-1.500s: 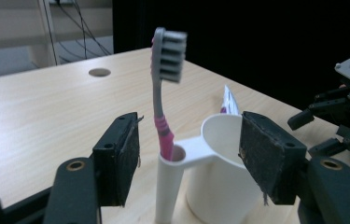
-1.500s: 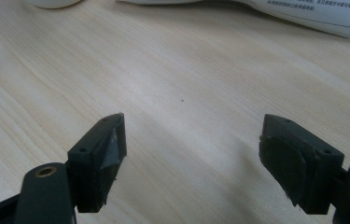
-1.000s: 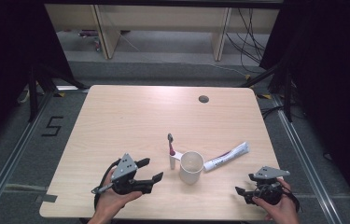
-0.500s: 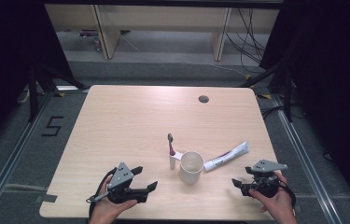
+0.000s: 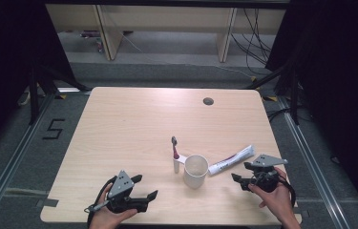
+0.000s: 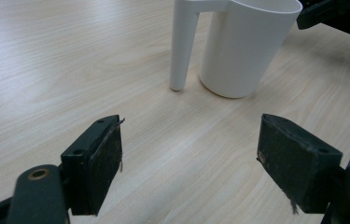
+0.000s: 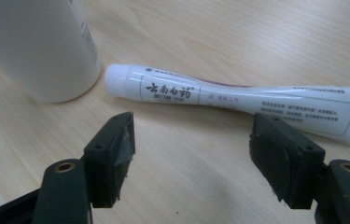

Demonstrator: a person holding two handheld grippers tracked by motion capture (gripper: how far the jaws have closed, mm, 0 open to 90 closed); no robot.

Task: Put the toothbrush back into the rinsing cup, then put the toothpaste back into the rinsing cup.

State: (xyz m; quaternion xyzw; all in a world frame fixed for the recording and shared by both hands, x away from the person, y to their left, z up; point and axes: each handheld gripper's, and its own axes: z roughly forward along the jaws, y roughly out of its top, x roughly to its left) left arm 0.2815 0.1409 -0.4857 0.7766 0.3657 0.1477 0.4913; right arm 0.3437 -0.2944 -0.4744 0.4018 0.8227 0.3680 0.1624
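Toothpaste tube (image 7: 238, 100), white, lying flat (black lettering), capped.

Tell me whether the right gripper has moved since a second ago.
Yes. The right gripper has shifted up the high view towards the toothpaste tube and cup, jaws closing somewhat, nothing between them.

"5" on floor (image 5: 54, 129); 云南白药 on toothpaste tube (image 7: 238, 100)

We take the cup (image 5: 195, 170) as our landmark; it stands on the table (image 5: 133, 119), toward the near edge. Touching its left side is its handle (image 5: 176, 164), with the toothbrush (image 5: 174, 147) just behind and left. To its right lies the toothpaste tube (image 5: 232, 160), cap end nearest the cup. The left gripper (image 5: 144, 187) sits nearer and left of the cup, the right gripper (image 5: 241, 172) nearer and right. Far behind the cup we see the table's cable hole (image 5: 208, 101).
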